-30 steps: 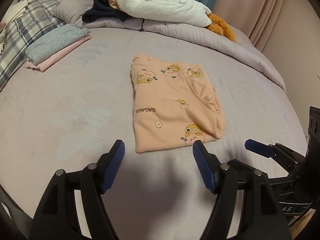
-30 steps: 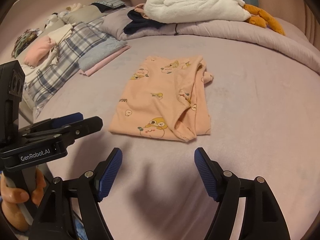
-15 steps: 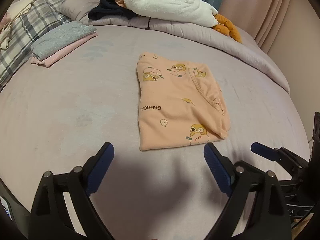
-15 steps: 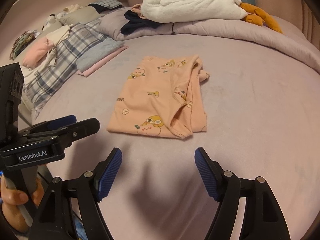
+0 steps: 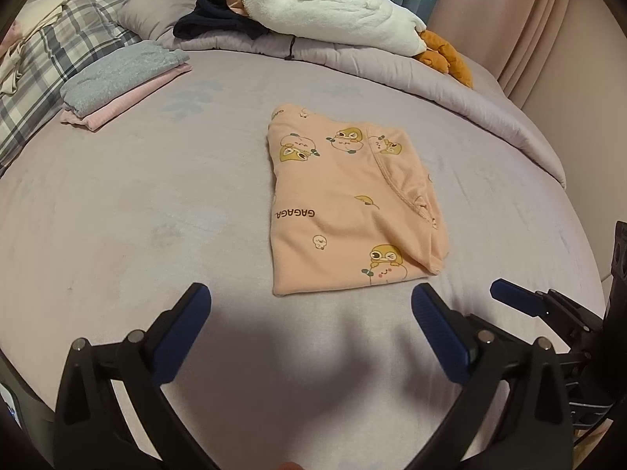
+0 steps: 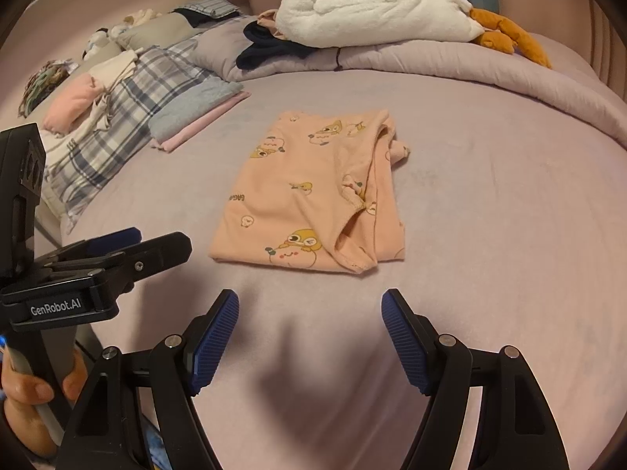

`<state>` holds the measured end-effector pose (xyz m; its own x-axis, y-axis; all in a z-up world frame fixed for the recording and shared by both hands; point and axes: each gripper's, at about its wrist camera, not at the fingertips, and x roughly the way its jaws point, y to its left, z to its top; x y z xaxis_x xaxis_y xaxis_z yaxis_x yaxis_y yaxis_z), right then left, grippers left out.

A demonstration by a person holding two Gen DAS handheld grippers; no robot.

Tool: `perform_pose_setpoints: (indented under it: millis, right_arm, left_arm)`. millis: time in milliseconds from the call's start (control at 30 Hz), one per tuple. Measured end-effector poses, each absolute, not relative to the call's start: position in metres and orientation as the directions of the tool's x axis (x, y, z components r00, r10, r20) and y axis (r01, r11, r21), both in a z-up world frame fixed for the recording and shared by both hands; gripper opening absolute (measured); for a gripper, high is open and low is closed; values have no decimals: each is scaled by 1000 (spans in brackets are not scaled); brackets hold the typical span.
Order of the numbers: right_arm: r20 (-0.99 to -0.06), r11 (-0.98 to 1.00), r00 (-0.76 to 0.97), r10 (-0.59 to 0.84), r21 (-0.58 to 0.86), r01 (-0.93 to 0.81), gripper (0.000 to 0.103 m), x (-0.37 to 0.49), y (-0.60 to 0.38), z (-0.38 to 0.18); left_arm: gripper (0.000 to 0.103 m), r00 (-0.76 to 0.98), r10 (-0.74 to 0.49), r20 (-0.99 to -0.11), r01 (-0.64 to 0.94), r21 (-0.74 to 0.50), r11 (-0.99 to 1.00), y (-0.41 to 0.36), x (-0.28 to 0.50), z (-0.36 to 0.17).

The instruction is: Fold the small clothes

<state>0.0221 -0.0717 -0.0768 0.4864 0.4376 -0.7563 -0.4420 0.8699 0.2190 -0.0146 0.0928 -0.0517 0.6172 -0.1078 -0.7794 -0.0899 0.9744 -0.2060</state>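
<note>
The peach garment (image 5: 348, 211) lies partly folded mid-bed at twelve o'clock from both grippers, the left gripper (image 5: 309, 321) opening wide and empty, the right gripper (image 6: 309, 337) parted and empty; next, I judge, both must pinch its near hem.

Both wrist views angled down, near, sharing peach garment (image 5: 348, 211) on bed (image 5: 137, 215)

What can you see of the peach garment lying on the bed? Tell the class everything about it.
The peach garment looks like soft knit cotton, printed with yellow cartoon ducks and the word GAGAGA. It lies folded into a rough rectangle, flat on the mauve bedspread, with a stitched hem running across its top layer and loose layers bunched along one side. Nothing but the bedspread touches it; no hand-held gripper reaches it.
</note>
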Motion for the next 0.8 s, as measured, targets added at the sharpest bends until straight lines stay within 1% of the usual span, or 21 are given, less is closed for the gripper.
perform_pose_setpoints:
  millis: [500, 667, 800]
  right_arm:
    - [-748, 871, 500, 436, 210, -444, 79, 21, -73, -71]
    - [-736, 868, 512, 443, 209, -451, 84, 22, -73, -66]
    - [-729, 867, 523, 442, 198, -457, 86, 22, -74, -63]
  left_arm:
    - [102, 607, -97, -789, -84, -185, 979, 89, -14, -51]
    - [102, 609, -103, -787, -78, -188, 979, 89, -15, -49]
    - [102, 613, -100, -784, -81, -187, 979, 90, -17, -46]
